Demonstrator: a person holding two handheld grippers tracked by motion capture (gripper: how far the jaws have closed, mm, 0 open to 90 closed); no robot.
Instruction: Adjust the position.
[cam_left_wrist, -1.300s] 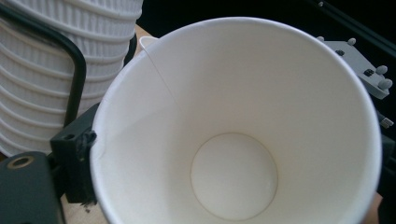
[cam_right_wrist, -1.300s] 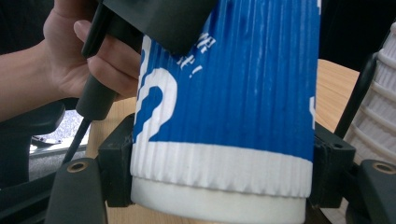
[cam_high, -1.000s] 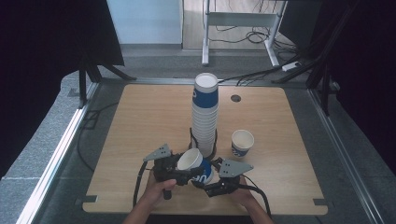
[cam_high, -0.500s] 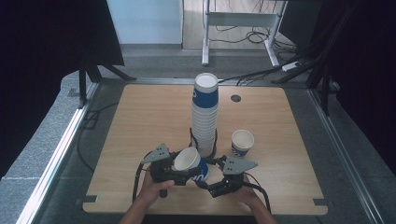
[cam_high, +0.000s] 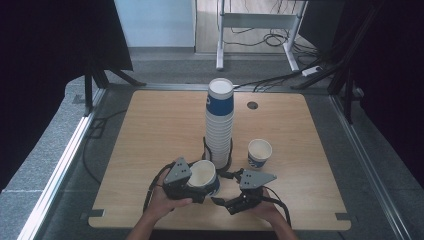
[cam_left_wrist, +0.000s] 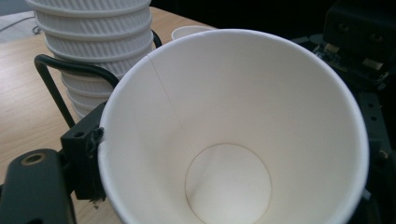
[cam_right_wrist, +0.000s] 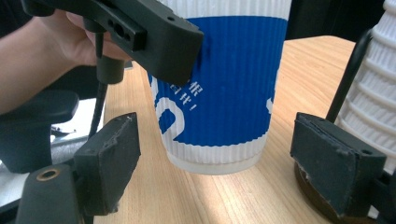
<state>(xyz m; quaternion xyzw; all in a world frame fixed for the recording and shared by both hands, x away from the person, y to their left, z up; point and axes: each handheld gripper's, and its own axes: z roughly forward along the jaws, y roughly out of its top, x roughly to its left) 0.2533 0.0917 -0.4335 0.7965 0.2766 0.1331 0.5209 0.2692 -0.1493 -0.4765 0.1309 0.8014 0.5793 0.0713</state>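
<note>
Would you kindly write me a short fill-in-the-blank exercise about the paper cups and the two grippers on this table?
1. The left gripper grips a paper cup by its ____.
2. The right gripper has its jaws ____, one to each side of that cup, not touching it.
3. The tall cup stack stands in a black wire ____.
4. A single cup stands apart, on the stack's ____ side in the high view.

Missing words: rim; open; holder; right

The cup (cam_right_wrist: 219, 84) is ribbed, with a blue band, white lettering and a white rim and base; its inside (cam_left_wrist: 233, 140) is plain white. The stack (cam_high: 219, 125) is white below and blue at the top. The table (cam_high: 150, 130) is light wood-grained. The grippers' pads (cam_right_wrist: 109, 163) are black, perhaps dark grey.
</note>
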